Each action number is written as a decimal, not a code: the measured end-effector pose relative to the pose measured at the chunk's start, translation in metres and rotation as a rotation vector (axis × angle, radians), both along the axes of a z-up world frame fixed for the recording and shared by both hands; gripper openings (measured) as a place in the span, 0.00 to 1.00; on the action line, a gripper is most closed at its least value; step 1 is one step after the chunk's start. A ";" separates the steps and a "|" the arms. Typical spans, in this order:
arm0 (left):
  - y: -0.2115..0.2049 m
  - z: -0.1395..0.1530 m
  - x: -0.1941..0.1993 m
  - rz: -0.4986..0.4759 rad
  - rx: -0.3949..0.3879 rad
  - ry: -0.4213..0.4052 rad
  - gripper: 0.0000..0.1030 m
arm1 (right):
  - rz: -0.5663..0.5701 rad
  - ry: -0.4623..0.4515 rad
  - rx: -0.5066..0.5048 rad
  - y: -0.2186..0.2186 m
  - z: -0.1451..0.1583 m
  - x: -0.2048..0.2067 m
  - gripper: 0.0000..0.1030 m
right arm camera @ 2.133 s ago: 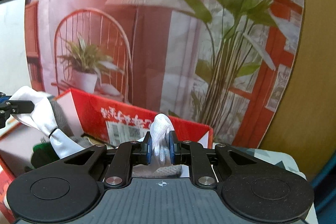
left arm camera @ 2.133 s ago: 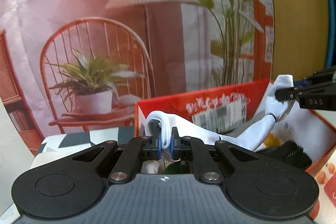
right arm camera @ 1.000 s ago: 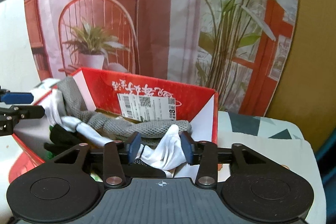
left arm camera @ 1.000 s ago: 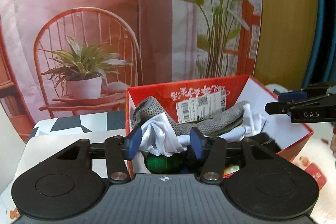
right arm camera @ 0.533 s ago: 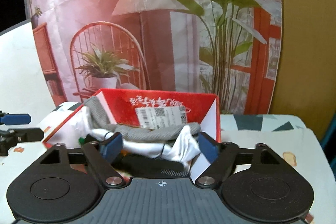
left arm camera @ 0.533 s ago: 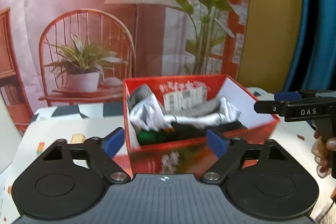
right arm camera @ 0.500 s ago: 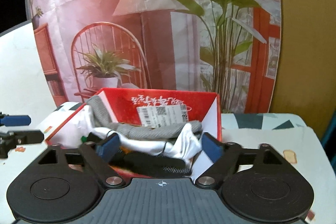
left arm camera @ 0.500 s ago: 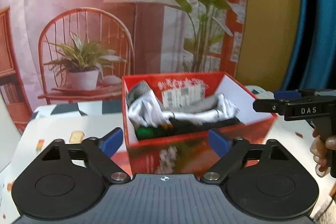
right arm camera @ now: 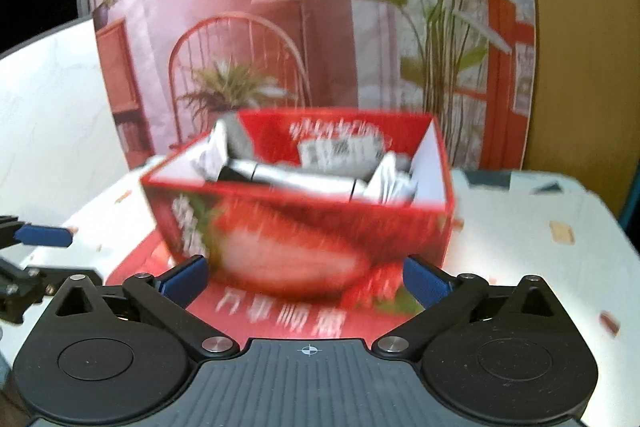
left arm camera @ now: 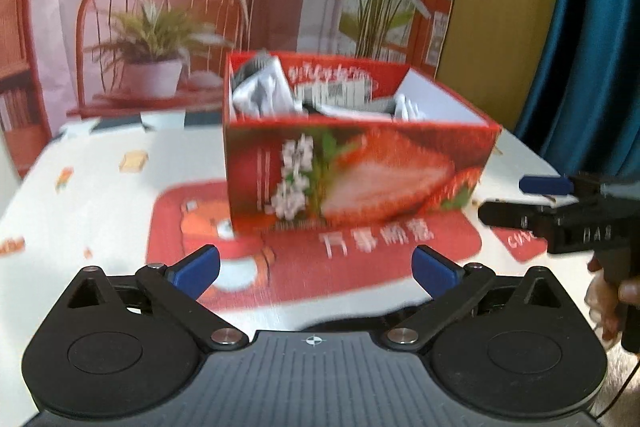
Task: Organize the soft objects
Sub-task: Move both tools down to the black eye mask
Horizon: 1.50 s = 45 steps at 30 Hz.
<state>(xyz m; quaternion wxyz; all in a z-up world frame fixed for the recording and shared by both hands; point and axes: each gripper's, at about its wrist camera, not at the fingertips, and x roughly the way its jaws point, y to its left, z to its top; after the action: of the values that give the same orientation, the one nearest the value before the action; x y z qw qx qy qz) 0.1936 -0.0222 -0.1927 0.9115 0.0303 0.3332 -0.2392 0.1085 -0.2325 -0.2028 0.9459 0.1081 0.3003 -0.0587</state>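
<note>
Left gripper (left arm camera: pixel 316 269) and right gripper (right arm camera: pixel 306 277): jaws just opened wide, empty, tilted down; glossy red cardboard strawberry box (left arm camera: pixel 360 171) at 12 o'clock holds crumpled white cloth (left arm camera: pixel 260 95).

We see a white cloth (left arm camera: pixel 260 95) and a grey knit piece (right arm camera: pixel 240 137) lying crumpled together inside the open red strawberry-printed box (left arm camera: pixel 360 171), which stands upright on the worktop (left arm camera: pixel 100 187).

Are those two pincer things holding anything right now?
No. The left gripper and right gripper have both just opened wide, with nothing between them; the white cloth lies in the red box.
</note>
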 end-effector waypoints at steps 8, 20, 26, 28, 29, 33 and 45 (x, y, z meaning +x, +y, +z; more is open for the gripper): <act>0.010 -0.035 -0.010 0.032 -0.012 0.091 1.00 | -0.016 0.131 0.021 0.021 -0.046 -0.023 0.99; 0.010 -0.061 -0.013 0.051 0.015 0.171 0.87 | 0.006 0.235 -0.019 0.041 -0.075 -0.028 0.99; 0.008 -0.066 -0.013 0.050 0.036 0.160 0.75 | 0.005 0.251 -0.027 0.042 -0.082 -0.024 0.99; 0.006 -0.066 -0.013 0.048 0.043 0.151 0.75 | 0.004 0.251 -0.034 0.042 -0.084 -0.022 1.00; 0.005 -0.067 -0.013 0.048 0.047 0.146 0.75 | 0.005 0.250 -0.038 0.042 -0.084 -0.021 1.00; 0.002 -0.068 -0.012 0.047 0.059 0.130 0.75 | 0.007 0.248 -0.045 0.042 -0.086 -0.016 1.00; -0.004 -0.071 0.003 0.056 0.076 0.095 0.74 | -0.001 0.235 -0.051 0.033 -0.090 0.012 1.00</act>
<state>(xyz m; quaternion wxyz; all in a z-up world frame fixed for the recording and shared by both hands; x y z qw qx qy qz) 0.1965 -0.0264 -0.2634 0.8991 0.0442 0.3859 -0.2020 0.1205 -0.1997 -0.2933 0.9066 0.0765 0.4073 -0.0791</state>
